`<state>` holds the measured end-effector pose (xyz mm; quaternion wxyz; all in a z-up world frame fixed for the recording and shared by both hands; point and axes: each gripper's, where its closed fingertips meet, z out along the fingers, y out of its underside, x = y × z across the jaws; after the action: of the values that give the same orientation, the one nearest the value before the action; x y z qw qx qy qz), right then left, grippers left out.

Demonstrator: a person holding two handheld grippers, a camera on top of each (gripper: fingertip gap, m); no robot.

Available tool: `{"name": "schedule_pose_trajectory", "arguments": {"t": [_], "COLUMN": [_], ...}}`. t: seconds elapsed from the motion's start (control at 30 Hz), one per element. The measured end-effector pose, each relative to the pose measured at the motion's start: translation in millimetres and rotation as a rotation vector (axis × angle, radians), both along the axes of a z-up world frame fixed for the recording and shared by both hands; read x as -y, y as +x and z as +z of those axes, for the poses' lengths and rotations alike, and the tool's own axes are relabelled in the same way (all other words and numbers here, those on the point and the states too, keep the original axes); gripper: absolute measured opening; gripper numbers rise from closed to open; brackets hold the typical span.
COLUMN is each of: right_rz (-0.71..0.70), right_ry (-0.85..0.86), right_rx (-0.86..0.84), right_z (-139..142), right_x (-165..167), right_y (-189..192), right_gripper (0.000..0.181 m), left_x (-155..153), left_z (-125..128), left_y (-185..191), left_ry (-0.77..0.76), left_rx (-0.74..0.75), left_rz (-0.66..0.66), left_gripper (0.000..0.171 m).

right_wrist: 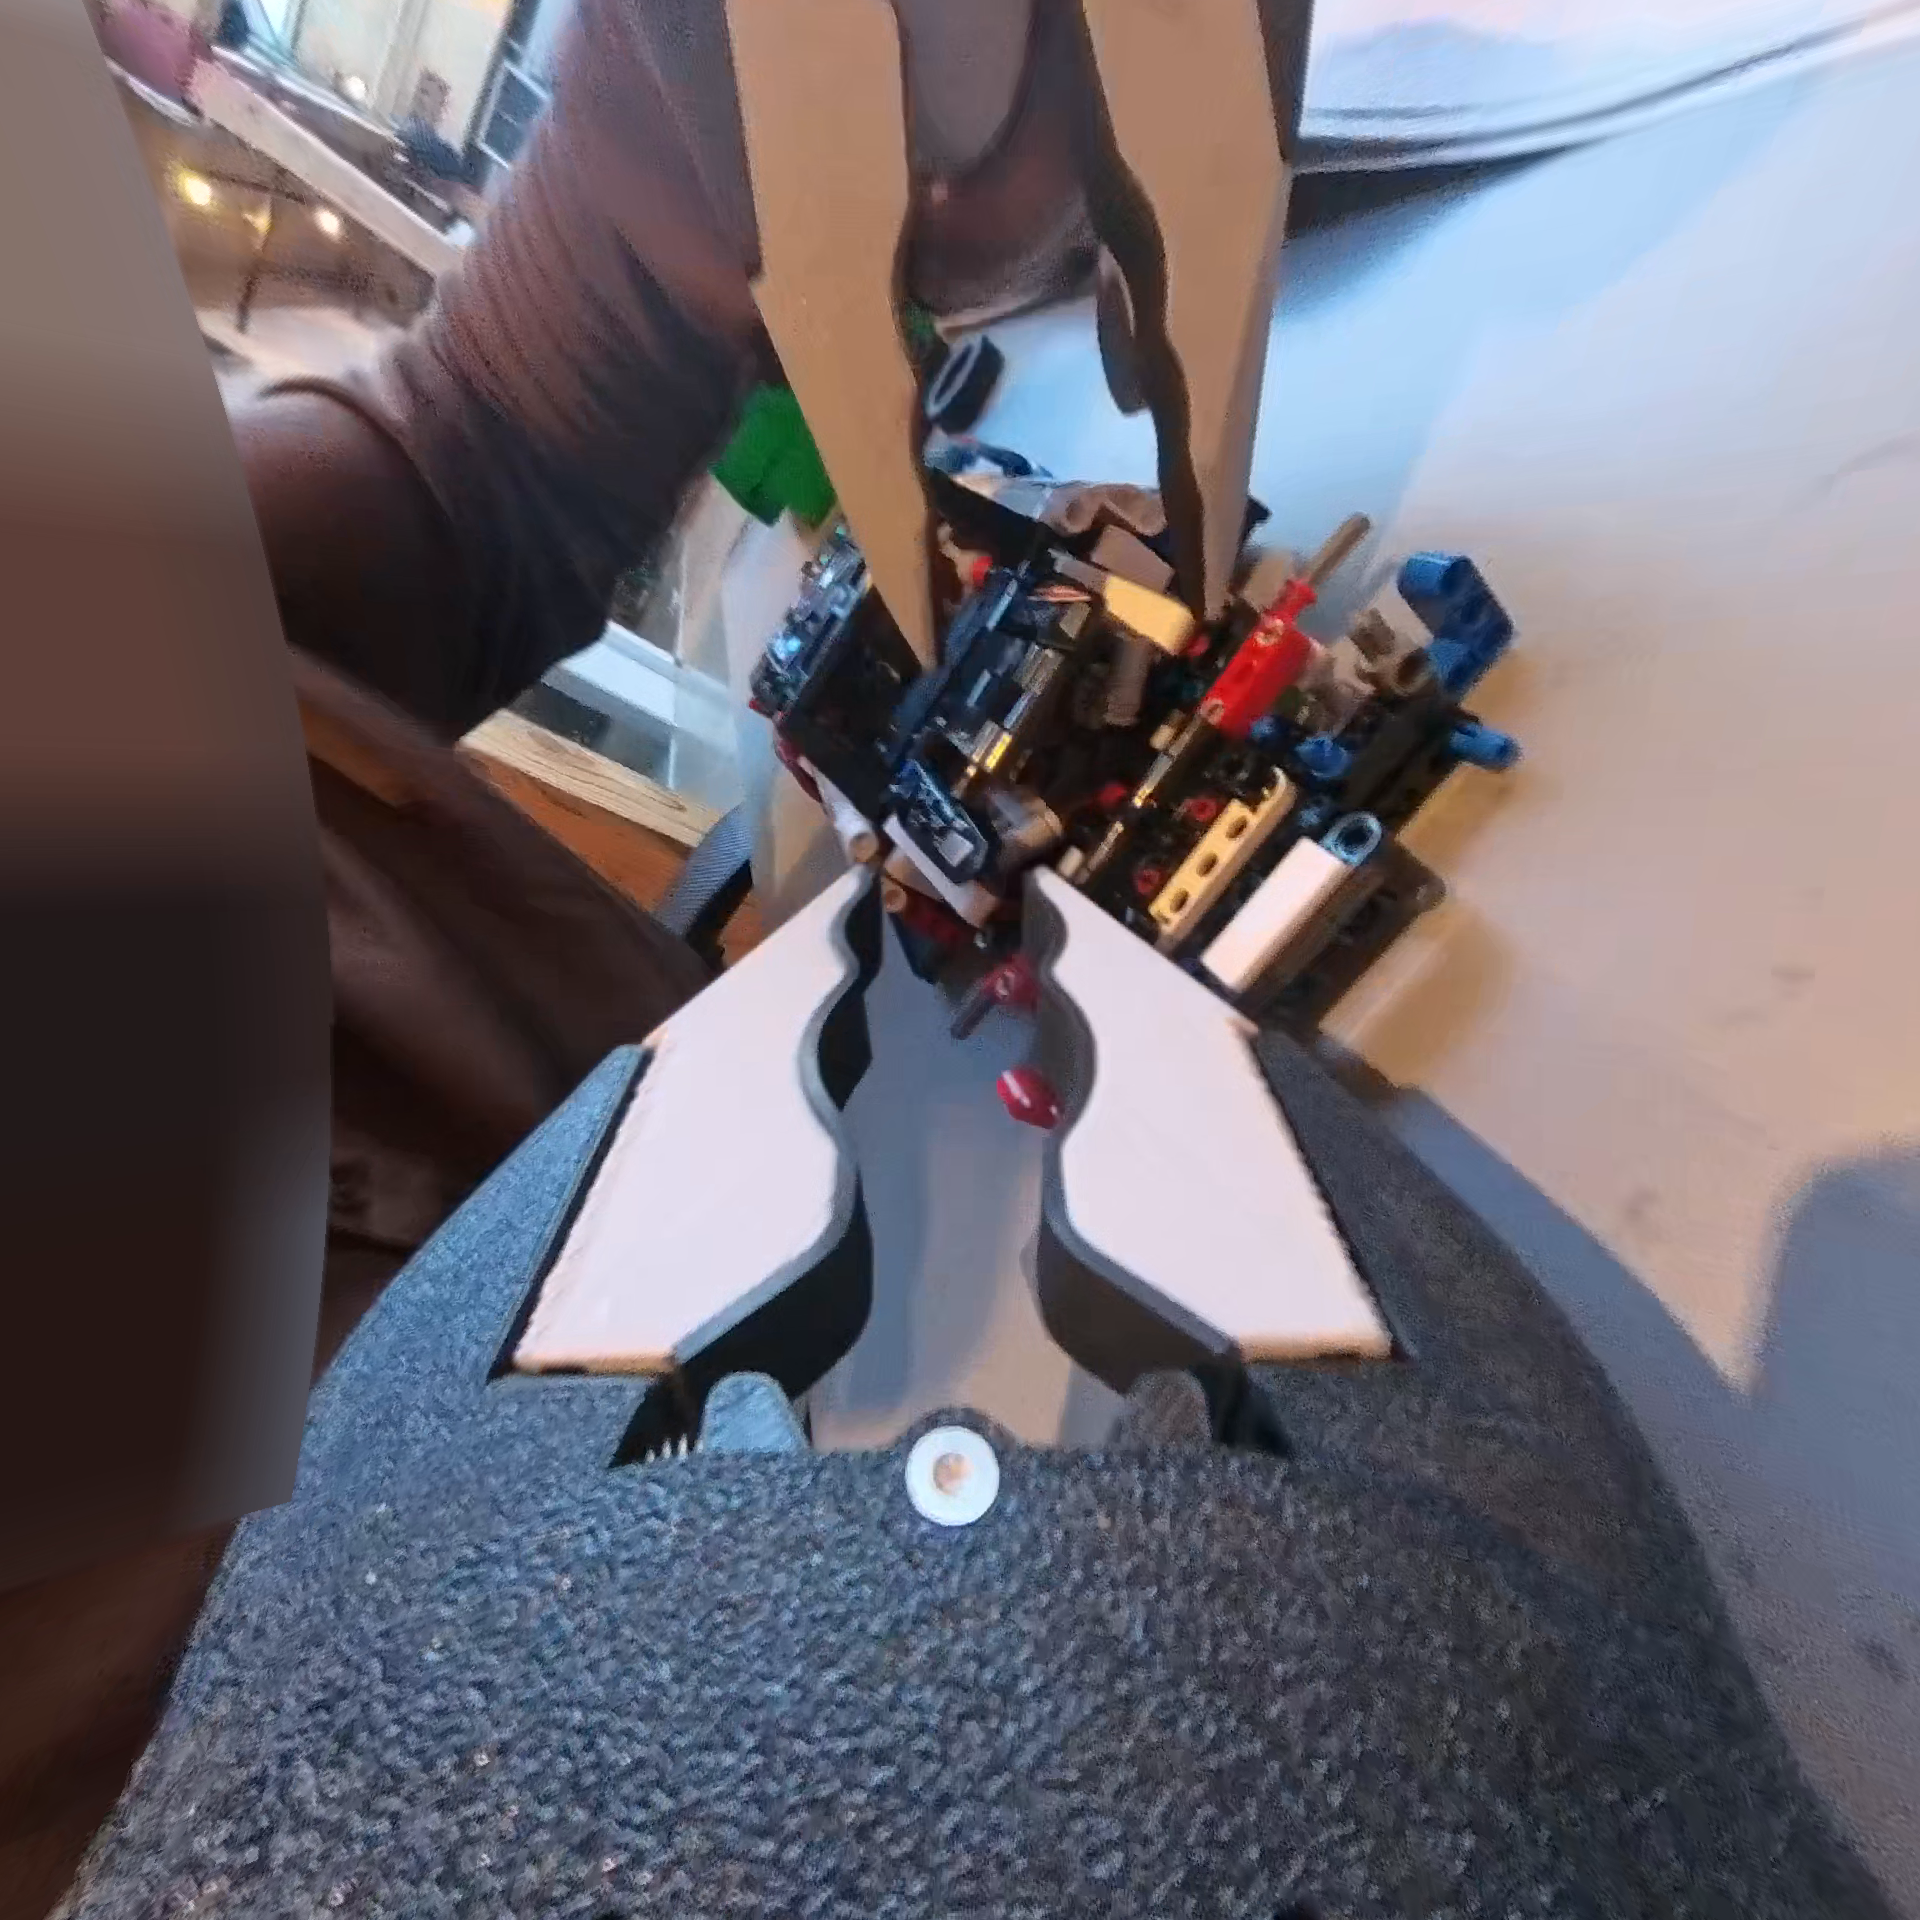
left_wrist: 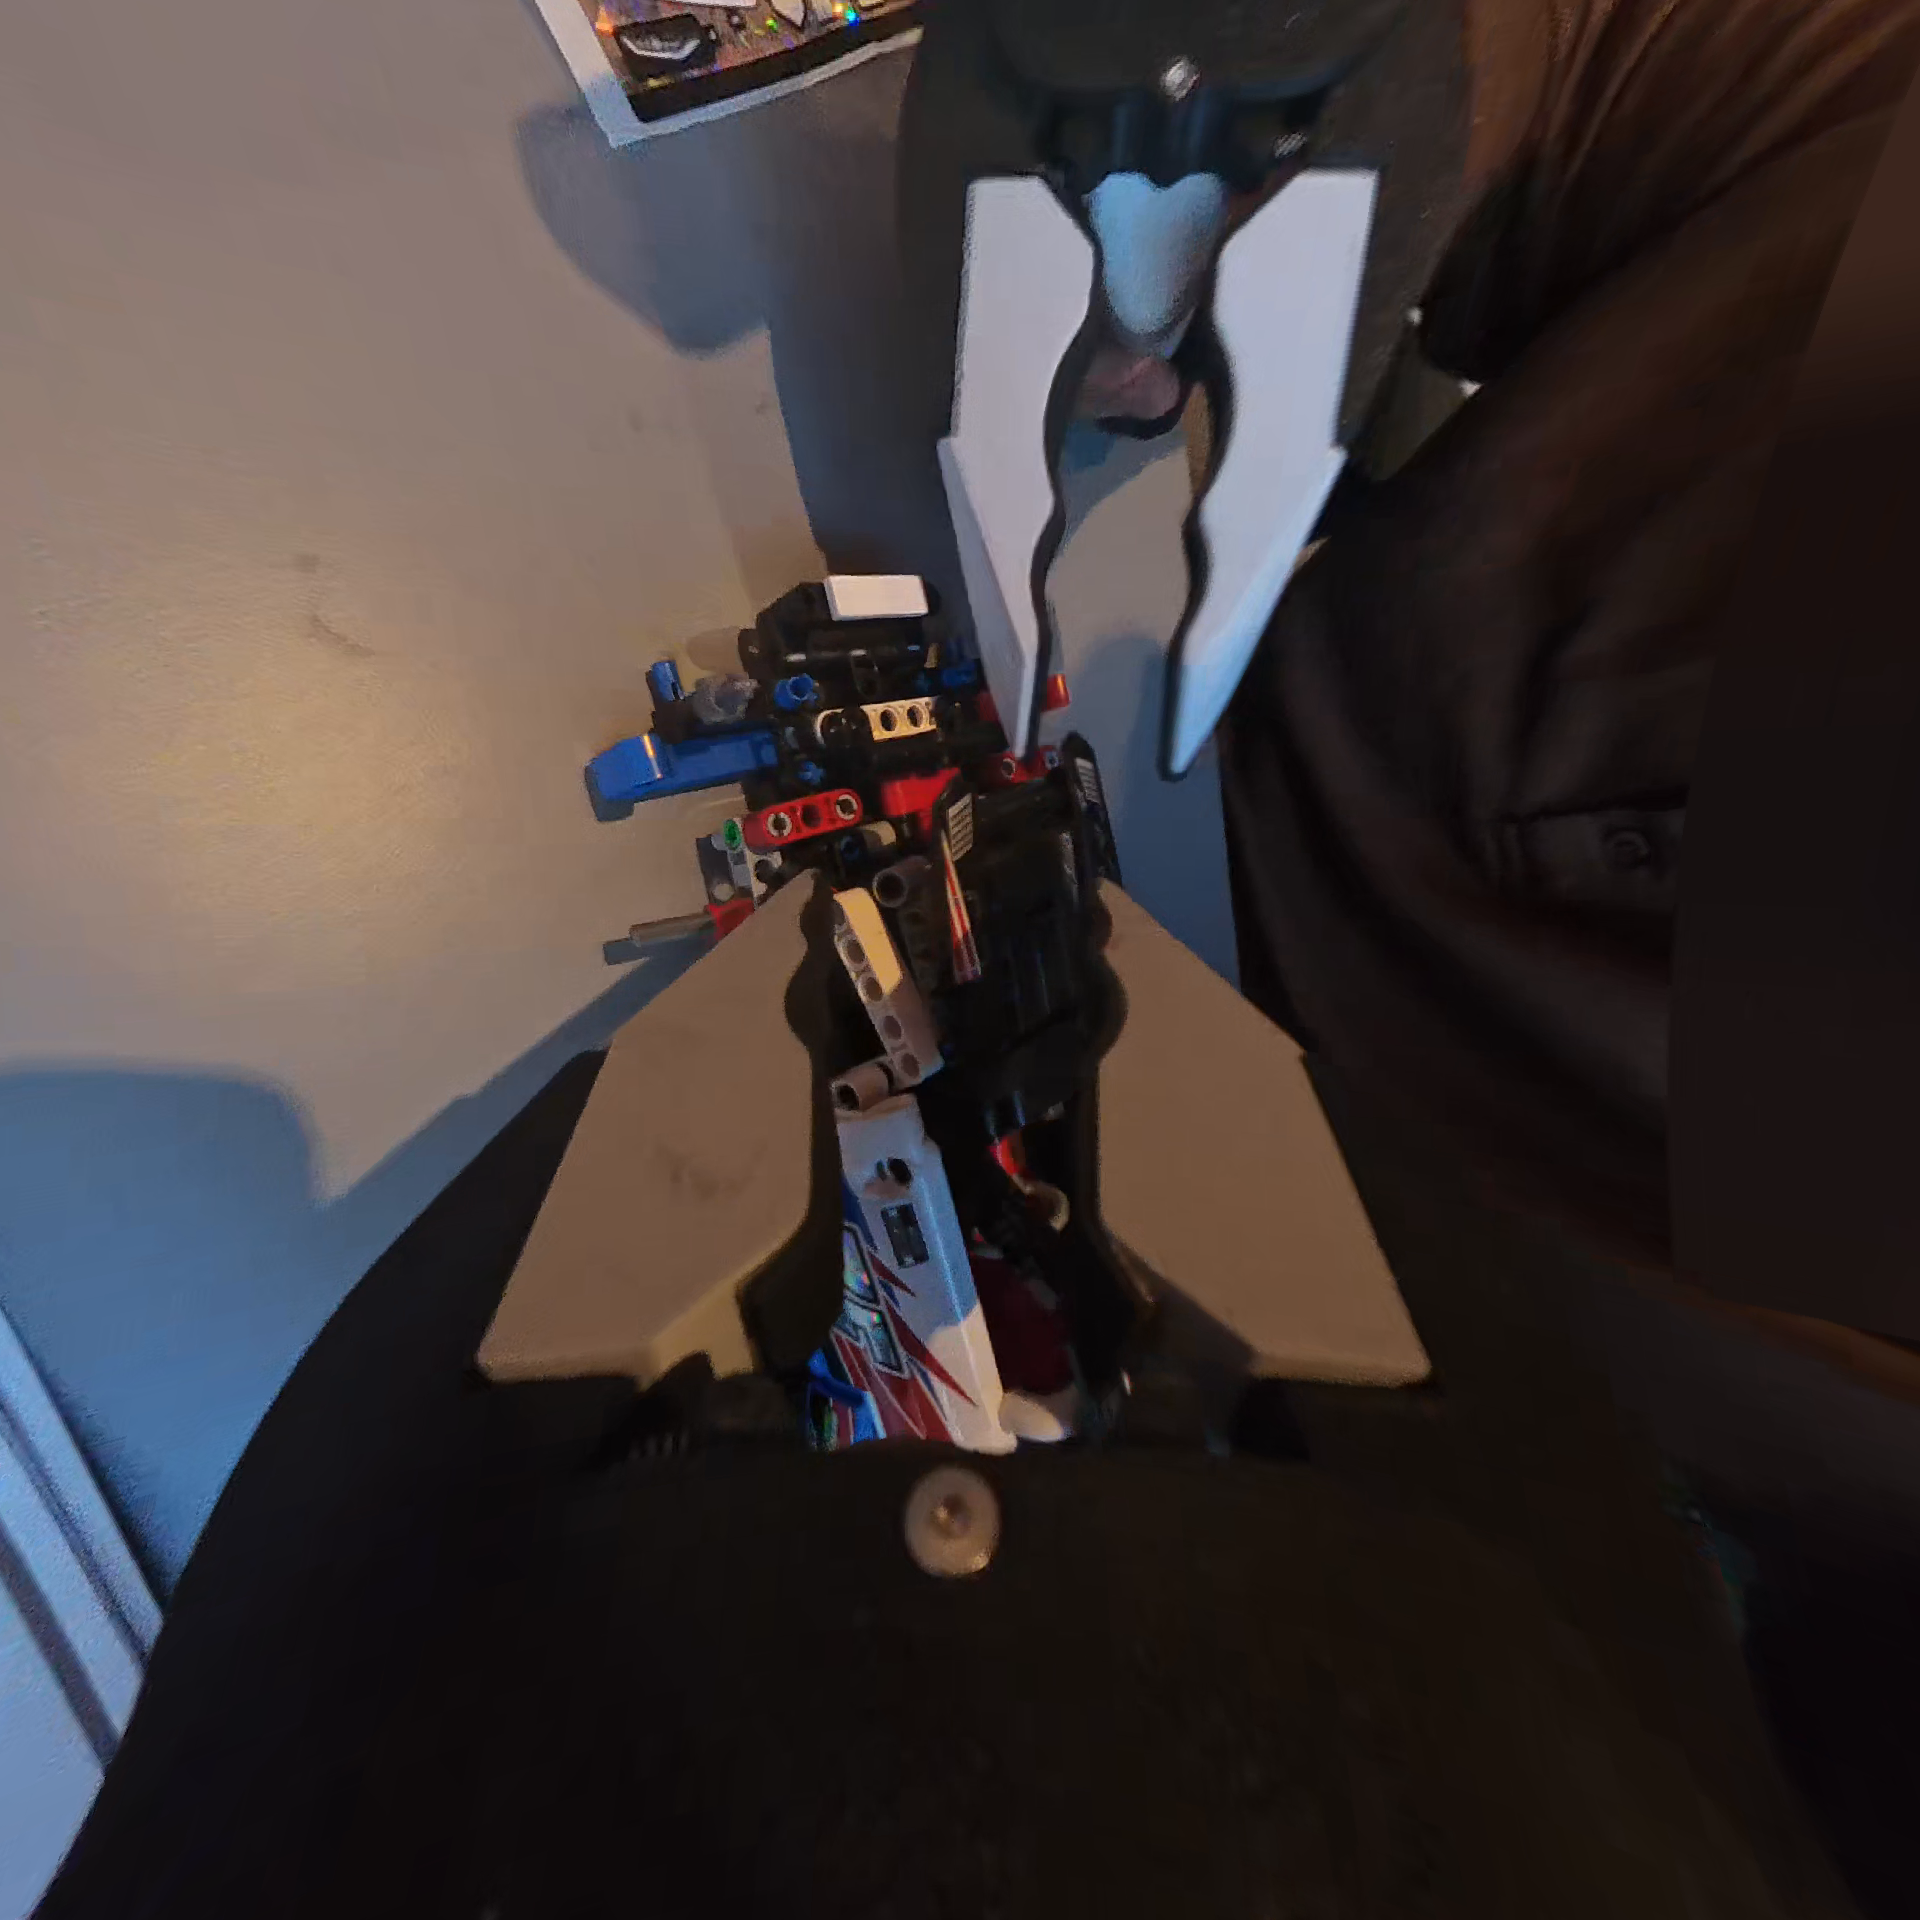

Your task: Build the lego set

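the right gripper (right_wrist: 951,883), white fingers with black wavy pads, stands parted at the near end of the black, red and blue lego technic model (right_wrist: 1122,748). a small loose red lego piece (right_wrist: 1027,1098) lies between its fingers on the pale grey tabletop (right_wrist: 1662,935). opposite, the left gripper (right_wrist: 1070,623) straddles the model's far end.

The left wrist view looks forward along the left hand-held gripper (left_wrist: 956,904), steeply down and very close, onto the lego model (left_wrist: 883,748) on the pale worktop (left_wrist: 312,623), with the right hand-held gripper (left_wrist: 1117,717) facing it from the far side. The right wrist view looks along the right hand-held gripper (right_wrist: 951,883) from the opposite side, equally near and tilted down. Both views share the lego model (right_wrist: 1091,748), the worktop (right_wrist: 1558,416) around it and each other's fingers; the left hand-held gripper (right_wrist: 1070,623) reaches in from the top.
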<state>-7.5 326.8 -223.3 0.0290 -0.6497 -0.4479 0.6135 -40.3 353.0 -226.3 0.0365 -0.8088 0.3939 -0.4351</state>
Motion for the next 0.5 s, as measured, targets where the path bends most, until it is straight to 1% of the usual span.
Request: {"name": "schedule_pose_trajectory", "arguments": {"t": [0.07, 0.17, 0.2, 0.3, 0.4, 0.5], "right_rz": [-0.005, -0.027, -0.027, -0.035, -0.045, -0.052], "right_ry": [0.007, -0.032, -0.042, -0.015, -0.016, 0.005], "right_rx": [0.032, 0.024, 0.019, 0.04, 0.051, 0.049], "right_z": [-6.2, 1.3, 4.1, 2.1, -0.4, -2.1], "right_x": [-0.5, -2.5, -1.2, 1.9, 2.8, 2.1], "right_y": [1.9, -1.3, -3.7, -10.1, -12.5, -11.8], "right_gripper": [0.019, 0.029, 0.029, 0.026, 0.021, 0.018], "left_x": [-1.3, -6.3, -6.7, -5.8, -6.7, -7.3], "left_z": [-0.5, 0.0, 0.2, -4.6, -5.4, -5.2], "left_y": [-3.0, -3.6, -2.5, 0.5, 1.1, -1.0], "left_ry": [-0.017, 0.005, 0.009, 0.016, 0.002, -0.004], "left_rx": [0.011, 0.036, 0.046, 0.05, 0.076, 0.101], "left_rz": [-0.021, -0.049, -0.062, -0.105, -0.124, -0.134], "left_gripper": [0.042, 0.041, 0.04, 0.041, 0.035, 0.035]}}
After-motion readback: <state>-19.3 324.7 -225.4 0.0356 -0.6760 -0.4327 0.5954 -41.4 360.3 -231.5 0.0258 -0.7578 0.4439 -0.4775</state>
